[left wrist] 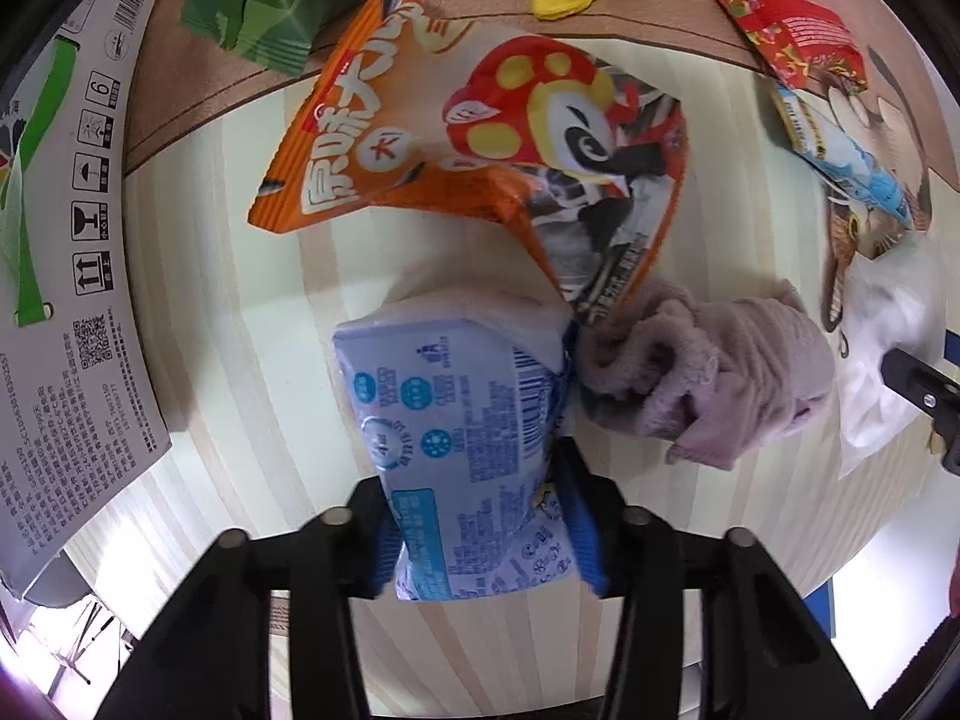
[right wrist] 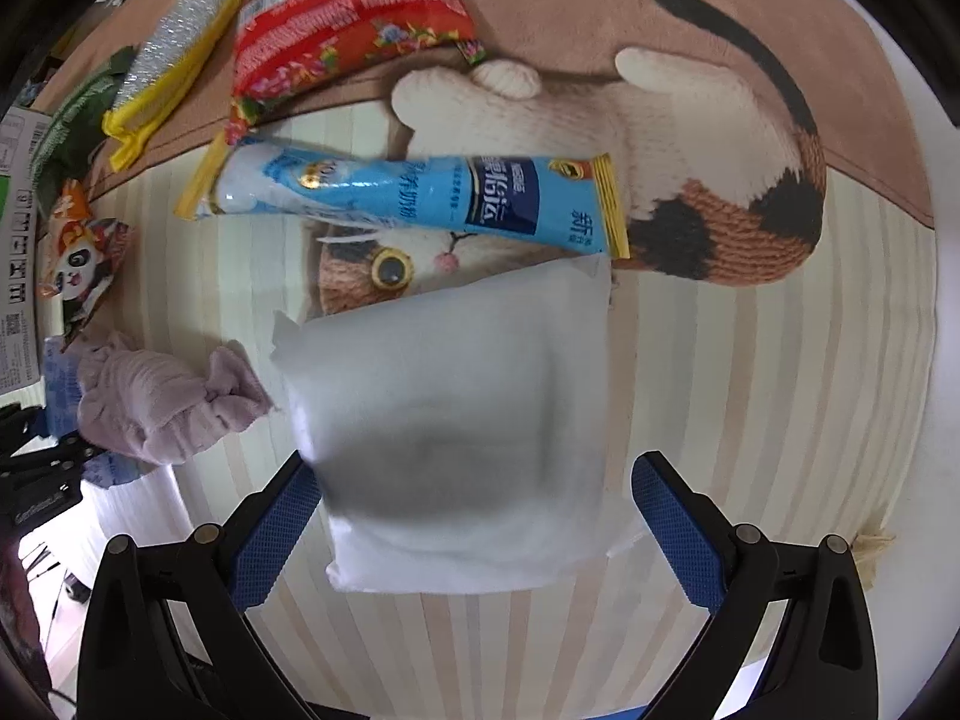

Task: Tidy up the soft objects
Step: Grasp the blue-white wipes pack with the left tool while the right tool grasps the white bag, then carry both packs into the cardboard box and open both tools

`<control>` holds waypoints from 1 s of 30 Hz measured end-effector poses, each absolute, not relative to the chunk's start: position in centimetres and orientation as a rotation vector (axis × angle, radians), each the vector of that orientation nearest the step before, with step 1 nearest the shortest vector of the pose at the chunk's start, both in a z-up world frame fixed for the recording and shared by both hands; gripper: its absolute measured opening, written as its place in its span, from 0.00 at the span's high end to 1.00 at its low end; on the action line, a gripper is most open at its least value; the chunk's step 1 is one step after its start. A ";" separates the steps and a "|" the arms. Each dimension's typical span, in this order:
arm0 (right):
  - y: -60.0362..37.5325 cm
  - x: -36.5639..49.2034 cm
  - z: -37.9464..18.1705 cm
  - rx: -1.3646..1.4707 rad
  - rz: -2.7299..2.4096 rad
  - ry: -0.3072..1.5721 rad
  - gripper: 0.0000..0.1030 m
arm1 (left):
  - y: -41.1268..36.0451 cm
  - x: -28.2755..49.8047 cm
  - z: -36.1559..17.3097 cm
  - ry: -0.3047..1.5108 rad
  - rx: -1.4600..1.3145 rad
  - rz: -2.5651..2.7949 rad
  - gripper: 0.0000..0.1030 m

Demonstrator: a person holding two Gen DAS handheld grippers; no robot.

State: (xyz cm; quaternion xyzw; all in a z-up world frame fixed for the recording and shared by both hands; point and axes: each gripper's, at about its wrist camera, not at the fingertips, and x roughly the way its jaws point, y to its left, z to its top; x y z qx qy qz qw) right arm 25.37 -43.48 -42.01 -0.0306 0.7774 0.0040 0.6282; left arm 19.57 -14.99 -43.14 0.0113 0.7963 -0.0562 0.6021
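Observation:
My left gripper [left wrist: 480, 534] is shut on a pale blue tissue pack [left wrist: 462, 408], its blue pads pressing both sides. An orange snack bag [left wrist: 468, 138] lies just beyond it, and a mauve fluffy cloth [left wrist: 708, 378] lies to its right. My right gripper [right wrist: 474, 516] is open, its fingers on either side of a white soft pouch [right wrist: 456, 420] that lies on the striped mat [right wrist: 780, 390]. The left finger looks close to or touching the pouch; the right one stands apart. The mauve cloth also shows in the right wrist view [right wrist: 162, 402], left of the pouch.
A blue tube-shaped packet [right wrist: 420, 198] lies beyond the pouch over a cat picture on the mat. A red packet [right wrist: 348, 18], a yellow-edged silver scrubber [right wrist: 174, 42] and a green packet [left wrist: 258, 0] lie farther back. A grey cardboard box [left wrist: 72, 252] stands at the left.

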 end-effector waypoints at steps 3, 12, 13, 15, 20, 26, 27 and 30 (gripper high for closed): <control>-43.2 25.1 -43.0 -0.004 0.012 1.787 0.19 | -14.6 19.1 -41.9 1.820 0.048 -0.123 0.68; -42.1 21.7 -40.7 0.159 -0.033 1.720 0.33 | -11.6 16.2 -34.7 1.694 0.019 -0.134 0.69; -41.3 21.3 -39.8 0.177 -0.018 1.700 0.33 | -10.9 15.9 -33.9 1.680 0.012 -0.139 0.69; -39.3 20.9 -38.0 0.196 0.019 1.660 0.33 | -9.0 16.0 -30.1 1.619 -0.023 -0.154 0.69; -31.6 21.8 -28.5 0.228 0.138 1.531 0.33 | -2.0 18.6 -23.3 1.490 -0.115 -0.136 0.69; -18.1 25.5 -22.2 0.236 0.267 1.441 0.33 | 7.3 23.7 -20.7 1.427 -0.161 -0.055 0.69; -15.9 26.2 -21.9 0.233 0.267 1.441 0.33 | 9.4 24.5 -21.4 1.439 -0.179 -0.043 0.69; -8.7 28.9 -23.0 0.194 0.259 1.453 0.33 | 13.7 26.7 -24.2 1.475 -0.220 -0.015 0.69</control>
